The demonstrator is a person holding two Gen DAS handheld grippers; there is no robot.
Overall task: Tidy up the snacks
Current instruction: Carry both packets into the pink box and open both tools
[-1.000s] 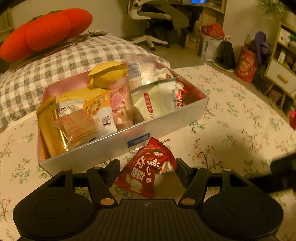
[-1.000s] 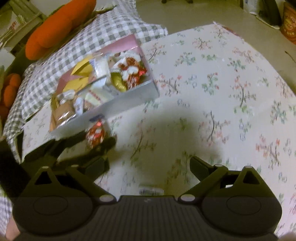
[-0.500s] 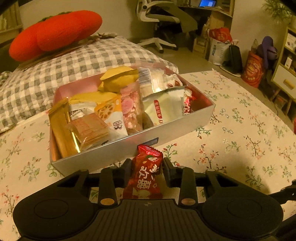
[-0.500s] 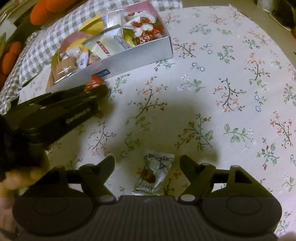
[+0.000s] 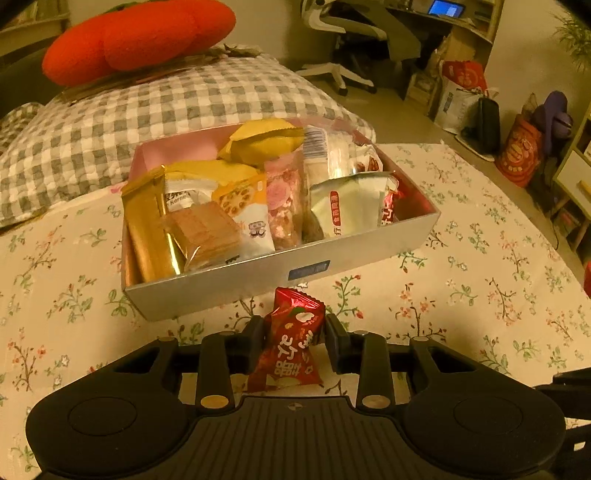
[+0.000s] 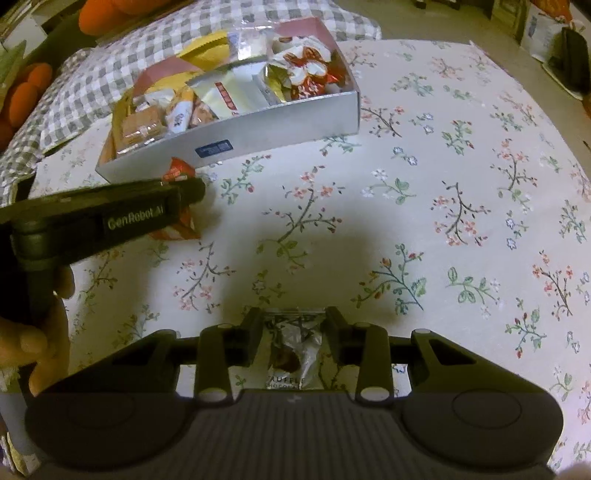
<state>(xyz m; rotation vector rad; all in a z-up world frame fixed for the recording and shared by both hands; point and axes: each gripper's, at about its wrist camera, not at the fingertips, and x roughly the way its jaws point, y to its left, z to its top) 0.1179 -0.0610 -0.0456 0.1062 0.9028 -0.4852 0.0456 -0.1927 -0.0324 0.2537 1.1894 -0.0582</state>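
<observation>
A silver box (image 5: 258, 280) with a pink inside holds several snack packets on the floral tablecloth. In front of its near wall, my left gripper (image 5: 295, 328) is shut on a red snack packet (image 5: 291, 347), which stands upright between the pads. The right wrist view shows that left gripper (image 6: 192, 188) from the side, the red packet (image 6: 177, 171) poking out by the box (image 6: 277, 125). Nearer the table's front, my right gripper (image 6: 293, 328) points steeply down. Its jaws are closing on a clear truffle chocolate packet (image 6: 295, 350), with both pads against the wrapper.
A grey checked cushion (image 5: 147, 110) and an orange plush (image 5: 140, 33) lie behind the box. An office chair (image 5: 351, 37) and bags (image 5: 461, 92) stand on the floor beyond. A person's hand (image 6: 40, 339) holds the left gripper's handle. Floral tablecloth (image 6: 461, 203) spreads to the right.
The left jaws went from open around the lying red packet to clamped on it, now upright. The right gripper moved over the truffle packet and its jaws narrowed onto it.
</observation>
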